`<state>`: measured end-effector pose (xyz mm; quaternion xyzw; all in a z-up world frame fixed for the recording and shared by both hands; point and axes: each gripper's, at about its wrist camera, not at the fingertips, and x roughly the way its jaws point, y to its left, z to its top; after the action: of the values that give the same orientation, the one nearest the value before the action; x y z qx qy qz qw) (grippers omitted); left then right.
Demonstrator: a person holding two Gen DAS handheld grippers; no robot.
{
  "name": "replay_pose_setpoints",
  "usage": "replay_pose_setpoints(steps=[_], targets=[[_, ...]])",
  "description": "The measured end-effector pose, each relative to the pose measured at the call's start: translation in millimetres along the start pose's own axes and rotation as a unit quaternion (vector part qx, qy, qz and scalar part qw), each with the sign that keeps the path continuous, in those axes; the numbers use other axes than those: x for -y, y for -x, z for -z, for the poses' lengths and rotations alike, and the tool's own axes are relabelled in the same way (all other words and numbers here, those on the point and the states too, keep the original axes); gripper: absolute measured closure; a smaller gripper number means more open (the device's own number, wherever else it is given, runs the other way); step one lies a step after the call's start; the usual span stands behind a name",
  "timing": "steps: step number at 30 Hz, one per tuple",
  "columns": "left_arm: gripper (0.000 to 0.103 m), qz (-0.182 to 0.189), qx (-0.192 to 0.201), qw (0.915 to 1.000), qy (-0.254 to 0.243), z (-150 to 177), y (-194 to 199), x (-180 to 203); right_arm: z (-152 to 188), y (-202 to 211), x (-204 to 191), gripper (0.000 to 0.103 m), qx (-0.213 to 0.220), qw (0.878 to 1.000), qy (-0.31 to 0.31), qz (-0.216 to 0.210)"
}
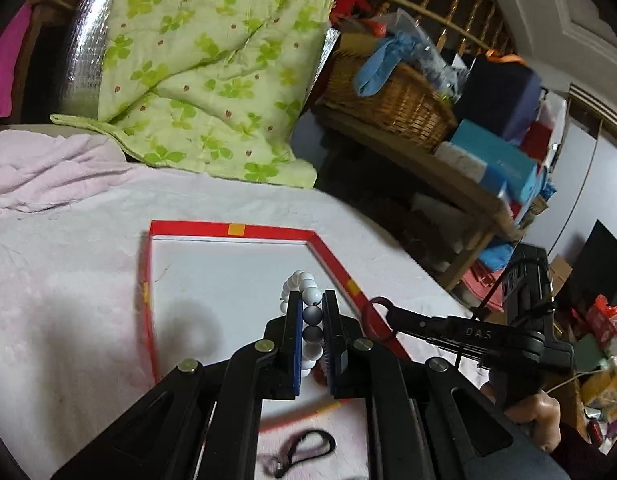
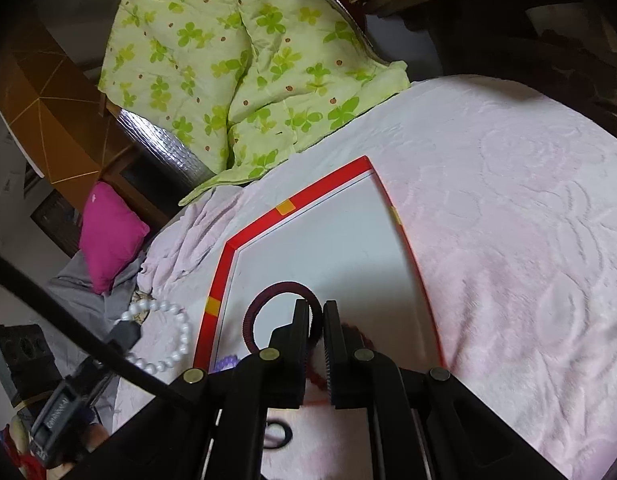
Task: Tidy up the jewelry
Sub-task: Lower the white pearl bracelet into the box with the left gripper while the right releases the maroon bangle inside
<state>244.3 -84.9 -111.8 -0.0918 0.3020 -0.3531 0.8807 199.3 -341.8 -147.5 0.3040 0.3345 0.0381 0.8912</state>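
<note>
Left gripper (image 1: 312, 300) clamps bead bracelet (image 1: 308, 312) over red tray (image 1: 228, 229).

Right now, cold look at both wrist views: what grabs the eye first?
The red-rimmed shallow white tray on the pink blanket. The left gripper is shut on a white bead bracelet above it, and the right gripper is shut on a dark maroon ring-shaped hair tie.
</note>
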Motion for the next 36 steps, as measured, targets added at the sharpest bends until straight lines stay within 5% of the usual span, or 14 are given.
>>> replay_pose_setpoints(steps=[3,9,10,12,13,15,18,27,36], targets=[[0.094,-0.003,-0.012,0.9998,0.018,2,-19,-5,-8,-27,-4,0.095,-0.022,1.0,0.006,0.013],[0.089,-0.068,-0.041,0.9962,0.038,6,-48,-24,-17,-67,-2,0.094,-0.046,0.997,0.01,0.053],[0.083,-0.078,-0.048,0.9951,0.036,8,-51,-27,-19,-72,0,0.094,-0.048,0.997,0.004,0.058],[0.045,-0.099,-0.063,0.9923,0.041,11,-54,-32,-22,-77,3,0.094,-0.051,0.997,-0.004,0.064],[0.041,-0.105,-0.06,0.9918,0.042,11,-53,-32,-22,-79,5,0.094,-0.053,0.996,-0.011,0.068],[0.04,-0.115,-0.056,0.9913,0.031,12,-49,-29,-23,-78,9,0.085,-0.053,0.996,-0.022,0.07],[0.035,-0.13,-0.053,0.9901,0.008,15,-40,-20,-24,-69,13,0.049,-0.038,0.996,-0.033,0.073],[0.034,-0.195,-0.074,0.9774,-0.033,34,-15,-5,-23,-14,17,0.048,0.003,0.997,-0.055,0.059],[0.034,-0.223,-0.06,0.9721,-0.045,49,31,3,5,29,0,0.048,0.007,0.997,-0.003,0.072]])
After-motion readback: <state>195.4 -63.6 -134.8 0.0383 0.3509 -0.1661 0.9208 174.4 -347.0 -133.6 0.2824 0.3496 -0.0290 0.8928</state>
